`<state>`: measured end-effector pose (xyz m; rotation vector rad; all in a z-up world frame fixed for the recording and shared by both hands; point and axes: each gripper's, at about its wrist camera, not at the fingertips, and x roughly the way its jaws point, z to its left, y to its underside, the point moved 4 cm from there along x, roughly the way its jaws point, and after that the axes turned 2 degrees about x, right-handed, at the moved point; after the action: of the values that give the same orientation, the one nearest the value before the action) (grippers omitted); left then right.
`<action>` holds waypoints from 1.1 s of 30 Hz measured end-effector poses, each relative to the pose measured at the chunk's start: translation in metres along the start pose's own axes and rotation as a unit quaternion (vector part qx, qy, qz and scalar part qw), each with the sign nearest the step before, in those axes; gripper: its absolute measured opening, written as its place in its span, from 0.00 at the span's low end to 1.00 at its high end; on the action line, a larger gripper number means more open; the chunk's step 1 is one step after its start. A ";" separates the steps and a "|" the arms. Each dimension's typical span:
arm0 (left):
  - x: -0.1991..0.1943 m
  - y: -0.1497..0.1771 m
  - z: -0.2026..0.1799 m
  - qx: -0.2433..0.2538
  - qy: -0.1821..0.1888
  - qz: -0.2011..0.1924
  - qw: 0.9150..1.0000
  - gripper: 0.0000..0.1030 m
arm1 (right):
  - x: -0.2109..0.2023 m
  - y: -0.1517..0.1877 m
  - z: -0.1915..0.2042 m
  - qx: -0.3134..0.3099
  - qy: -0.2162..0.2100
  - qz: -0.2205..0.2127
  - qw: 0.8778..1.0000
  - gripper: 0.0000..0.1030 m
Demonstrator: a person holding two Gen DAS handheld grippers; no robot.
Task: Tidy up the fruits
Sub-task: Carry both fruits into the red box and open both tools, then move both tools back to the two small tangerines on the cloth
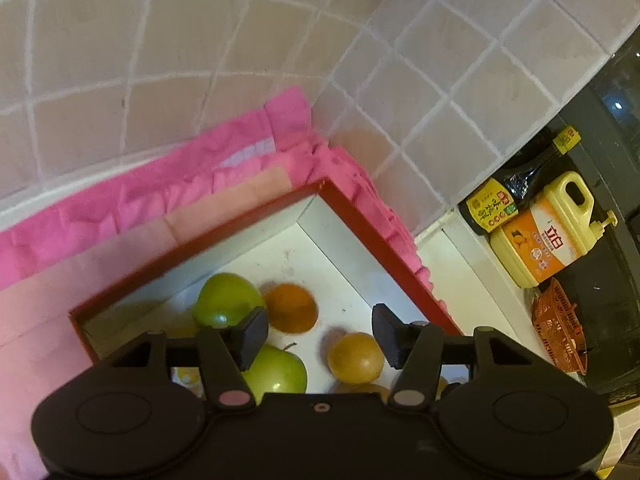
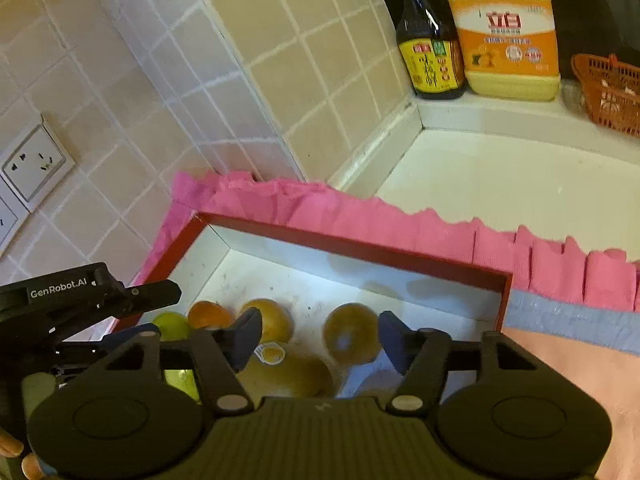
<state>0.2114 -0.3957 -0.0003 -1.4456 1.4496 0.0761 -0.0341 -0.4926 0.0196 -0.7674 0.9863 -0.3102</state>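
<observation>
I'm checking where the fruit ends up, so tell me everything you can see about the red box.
The red box is a shallow, open-topped rectangular tray with a thin dark-red rim and white inner walls and floor, which looks a little smudged. It looks like cardboard. It sits flat on pink cloth near the tiled corner. Inside lie two green apples, an orange fruit and several yellowish-brown round fruits. Both grippers hover over it, touching nothing.

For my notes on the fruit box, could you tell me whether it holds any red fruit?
No, the red-rimmed box shows only green apples and orange-yellow fruit.
</observation>
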 end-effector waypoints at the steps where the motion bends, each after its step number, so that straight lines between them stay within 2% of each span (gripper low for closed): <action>1: -0.002 -0.001 0.001 -0.002 -0.002 -0.001 1.000 0.66 | -0.002 -0.001 0.001 -0.001 -0.001 -0.001 1.000 0.65; 5: -0.012 -0.008 0.006 0.000 -0.013 -0.014 1.000 0.66 | -0.007 -0.004 0.004 0.003 -0.010 -0.006 1.000 0.65; 13: -0.038 -0.019 0.021 0.008 -0.066 -0.037 0.997 0.66 | -0.021 -0.008 0.024 -0.007 -0.044 -0.017 0.999 0.69; 16: -0.051 -0.020 0.031 0.015 -0.097 -0.043 0.994 0.66 | -0.026 -0.009 0.034 -0.008 -0.063 -0.021 0.998 0.70; 20: -0.071 -0.022 0.055 -0.002 -0.123 -0.048 0.991 0.66 | -0.031 -0.008 0.047 -0.011 -0.089 -0.030 0.996 0.73; 24: -0.096 -0.025 0.079 -0.004 -0.162 -0.064 0.985 0.66 | -0.031 -0.003 0.064 -0.021 -0.110 -0.015 0.994 0.73; 33: -0.156 -0.011 0.151 -0.038 -0.193 -0.064 0.978 0.66 | -0.029 -0.002 0.111 -0.042 -0.180 0.006 0.983 0.74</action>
<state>0.2668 -0.1901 0.0410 -1.4861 1.0441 0.3159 0.0434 -0.4293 0.0748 -0.8595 0.6643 -0.1126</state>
